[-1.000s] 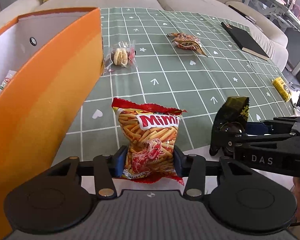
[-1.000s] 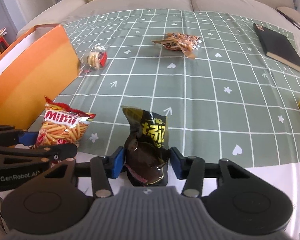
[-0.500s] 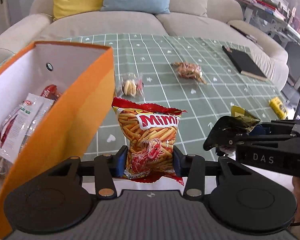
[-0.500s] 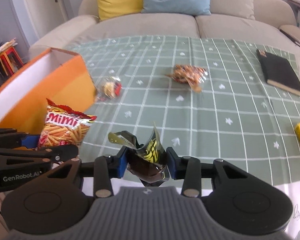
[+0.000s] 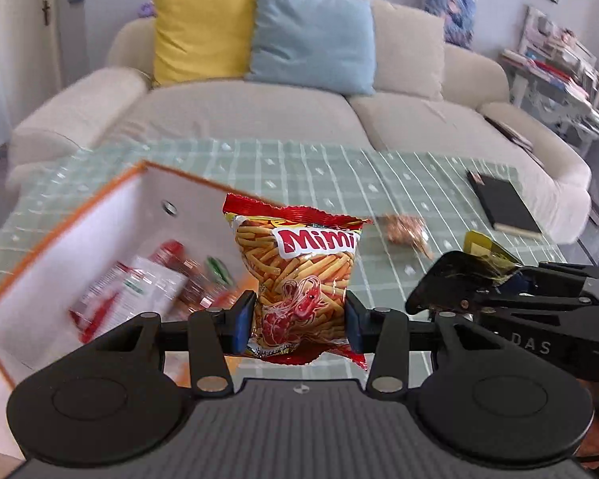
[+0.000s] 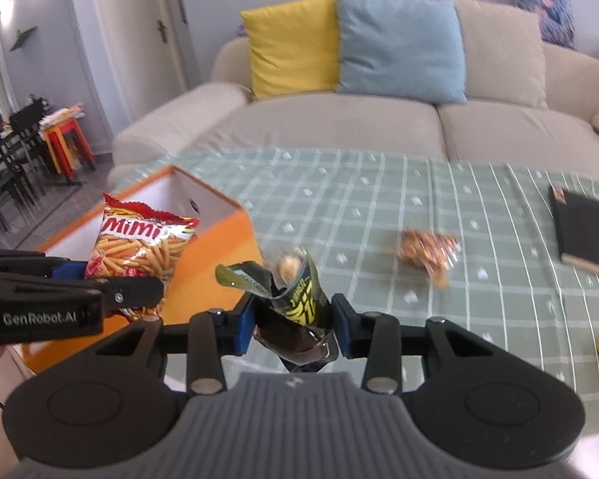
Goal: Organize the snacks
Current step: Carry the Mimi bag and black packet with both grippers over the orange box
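Left gripper clamps red Mimi bag, upright, above orange box holding blurred packets. Right gripper pinches crumpled black-yellow packet, right of box.

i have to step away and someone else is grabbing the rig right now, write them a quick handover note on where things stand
Left gripper: shut on the red Mimi snack bag, held in the air beside the orange box.
Right gripper: shut on a black and yellow snack packet, also off the table.
Orange box: open, on the left of the table, with several packets already inside.
Done: some snacks boxed; two more picked up.
Left: drop both held snacks into the box, then fetch the brown snack packet lying on the green tablecloth. The black notebook is not a snack.
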Available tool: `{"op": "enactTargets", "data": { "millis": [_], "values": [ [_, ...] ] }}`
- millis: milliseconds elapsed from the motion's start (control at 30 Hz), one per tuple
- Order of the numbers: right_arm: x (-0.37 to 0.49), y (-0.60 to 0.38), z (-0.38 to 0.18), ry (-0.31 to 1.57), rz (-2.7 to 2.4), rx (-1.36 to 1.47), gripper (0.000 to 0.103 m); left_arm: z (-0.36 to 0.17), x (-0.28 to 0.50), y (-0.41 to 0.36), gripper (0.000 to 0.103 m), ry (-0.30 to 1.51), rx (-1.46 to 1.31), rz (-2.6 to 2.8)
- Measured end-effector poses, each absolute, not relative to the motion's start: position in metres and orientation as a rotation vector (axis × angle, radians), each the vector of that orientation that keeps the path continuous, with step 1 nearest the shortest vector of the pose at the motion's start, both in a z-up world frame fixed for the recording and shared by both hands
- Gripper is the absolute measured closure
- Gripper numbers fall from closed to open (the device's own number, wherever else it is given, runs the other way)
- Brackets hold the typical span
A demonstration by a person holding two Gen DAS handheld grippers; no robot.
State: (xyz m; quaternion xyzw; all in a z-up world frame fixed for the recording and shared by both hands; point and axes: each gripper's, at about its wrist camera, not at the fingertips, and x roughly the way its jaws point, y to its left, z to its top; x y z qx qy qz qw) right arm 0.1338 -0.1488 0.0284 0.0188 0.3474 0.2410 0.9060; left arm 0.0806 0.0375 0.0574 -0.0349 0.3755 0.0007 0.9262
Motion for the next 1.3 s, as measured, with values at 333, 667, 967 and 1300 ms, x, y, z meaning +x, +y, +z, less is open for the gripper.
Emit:
{"op": "enactTargets", "data": {
  "millis": [333,667,967,1300],
  "values": [
    [0.152,-0.100,0.076,0.623,0.650,0.027,0.065,0.097,0.081,0.088,0.052,0.726,-0.091,0.145],
    [0.170,-0.030,0.082,0.640,0.753,-0.055,0.065,0.089,0.095,0.144,0.052,0.796,-0.195,0.219],
    [0.197,0.018,0.057,0.702,0.781,-0.211,0.065,0.044,0.118,0.169,0.052,0.950,-0.197,0.244],
    [0.224,0.058,0.025,0.758,0.757,-0.310,0.065,0.012,0.128,0.171,0.052,1.040,-0.145,0.287]
  ]
}}
